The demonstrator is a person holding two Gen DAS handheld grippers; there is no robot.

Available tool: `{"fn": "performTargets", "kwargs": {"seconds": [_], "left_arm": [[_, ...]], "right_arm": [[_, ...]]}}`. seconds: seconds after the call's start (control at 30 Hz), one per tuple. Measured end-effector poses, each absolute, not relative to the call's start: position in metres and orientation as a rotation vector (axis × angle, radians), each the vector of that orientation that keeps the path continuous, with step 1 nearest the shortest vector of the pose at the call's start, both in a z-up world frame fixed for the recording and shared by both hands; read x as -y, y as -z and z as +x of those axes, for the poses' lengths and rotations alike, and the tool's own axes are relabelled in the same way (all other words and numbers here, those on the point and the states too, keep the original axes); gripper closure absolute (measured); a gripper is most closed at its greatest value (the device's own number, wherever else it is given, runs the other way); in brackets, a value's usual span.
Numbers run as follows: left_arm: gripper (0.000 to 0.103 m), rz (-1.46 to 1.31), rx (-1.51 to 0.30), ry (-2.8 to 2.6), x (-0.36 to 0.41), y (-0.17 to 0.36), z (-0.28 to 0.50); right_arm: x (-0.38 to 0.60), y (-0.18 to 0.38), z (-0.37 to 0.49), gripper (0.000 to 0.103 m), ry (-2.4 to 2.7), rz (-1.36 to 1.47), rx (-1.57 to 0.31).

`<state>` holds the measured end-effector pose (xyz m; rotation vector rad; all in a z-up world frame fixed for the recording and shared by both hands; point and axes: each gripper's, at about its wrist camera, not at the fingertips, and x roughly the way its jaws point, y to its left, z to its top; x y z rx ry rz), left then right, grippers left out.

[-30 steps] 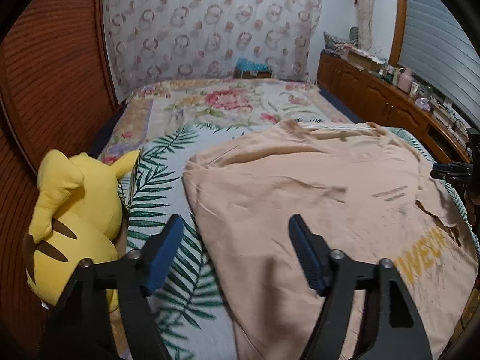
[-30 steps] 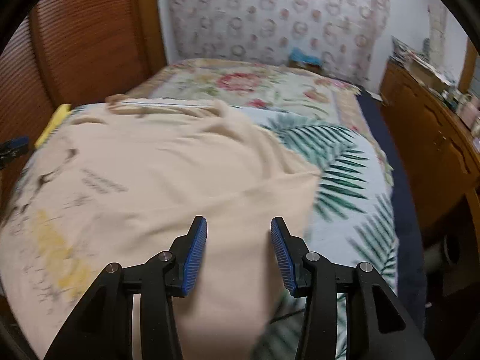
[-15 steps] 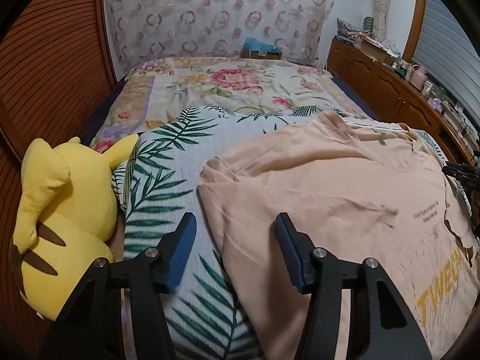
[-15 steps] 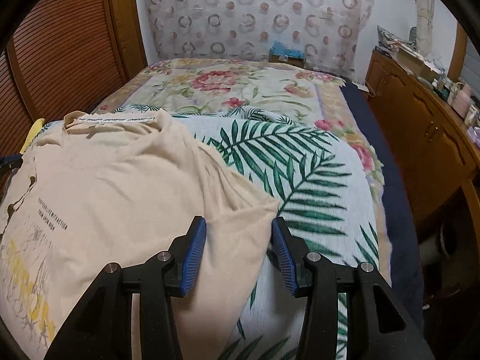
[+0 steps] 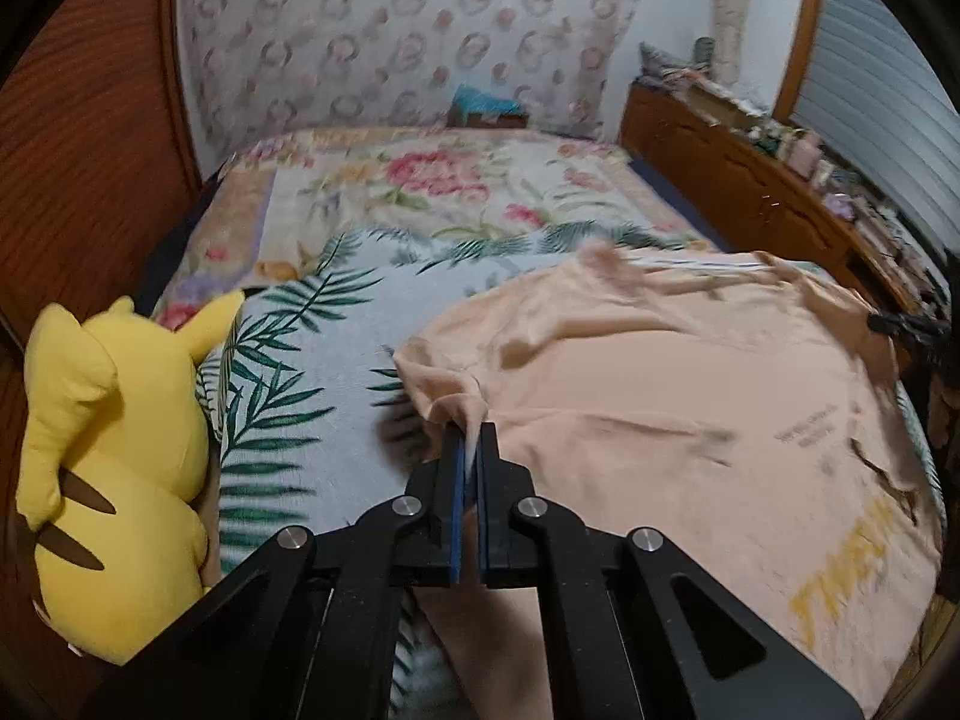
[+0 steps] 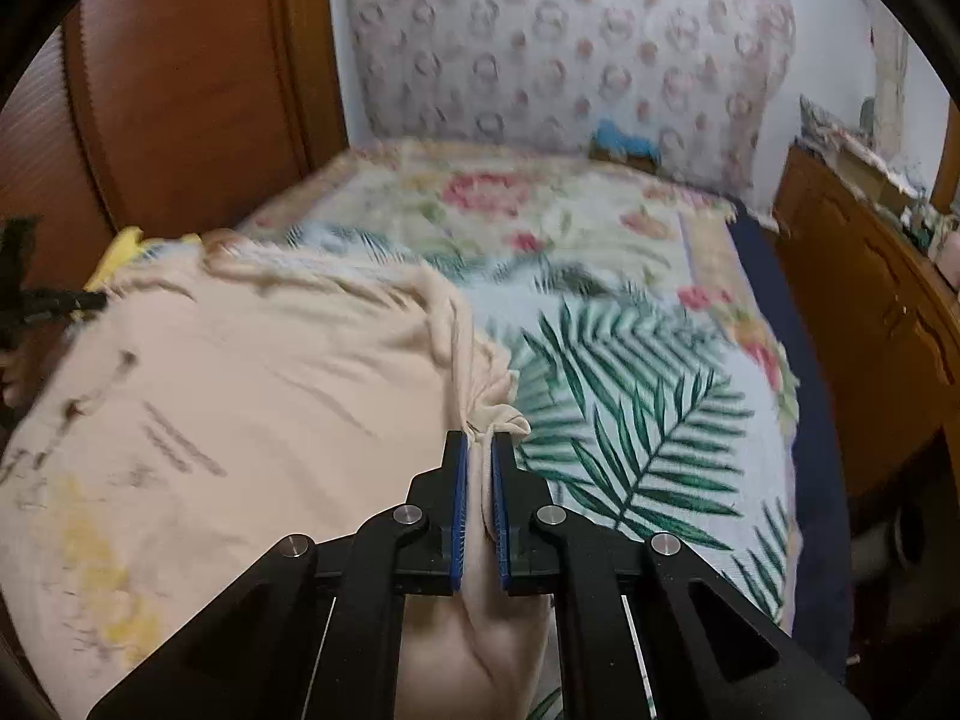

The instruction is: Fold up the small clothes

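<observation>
Since the earlier frames both sets of jaws have just been closing, and the fabric that lay loose between them is now pinched. We have the left gripper (image 5: 471,441) clamped on the peach T-shirt (image 5: 660,396) at its sleeve-side edge, cloth bunched right at the fingertips. The right gripper (image 6: 478,450) is clenched on the opposite edge, with a thick gathered wad between the pads and a fold spilling out past the tips.

The shirt lies spread on the bed (image 5: 288,396), ahead of both grippers and inward of each: to the right of the left one, to the left of the right one. Its collar is at the far end, the yellow print nearer us. The yellow plush toy (image 5: 114,468) sits well off to the left of the left gripper, clear of the shirt.

Handling, as we judge it: light, limp, no stiffness. It will sag and drag between the two grips and wrinkle wherever it is slack. It is not fragile, and slip looks unlikely given how much cloth is bunched in the pads. Edge pinches near the sleeves are the right hold, and keeping tension across the span should make the fold line land straight. The right pinch looks bulkier, so we may be holding more than one layer there.
</observation>
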<state>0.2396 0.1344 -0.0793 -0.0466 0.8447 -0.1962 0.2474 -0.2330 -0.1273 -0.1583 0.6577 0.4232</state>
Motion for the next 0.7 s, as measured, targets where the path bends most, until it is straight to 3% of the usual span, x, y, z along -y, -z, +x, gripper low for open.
{"fn": "performTargets", "kwargs": {"seconds": [0.3,0.7], "left_arm": [[0.099,-0.060,-0.689,0.258,-0.118,0.032,0.123],[0.099,-0.106,-0.619,0.241,-0.128,0.019,0.020]], "right_arm": [[0.258,0.084,0.144,0.096,-0.486,-0.143,-0.477],[0.315,0.105,0.015,0.096,-0.515,-0.109,-0.459]]}}
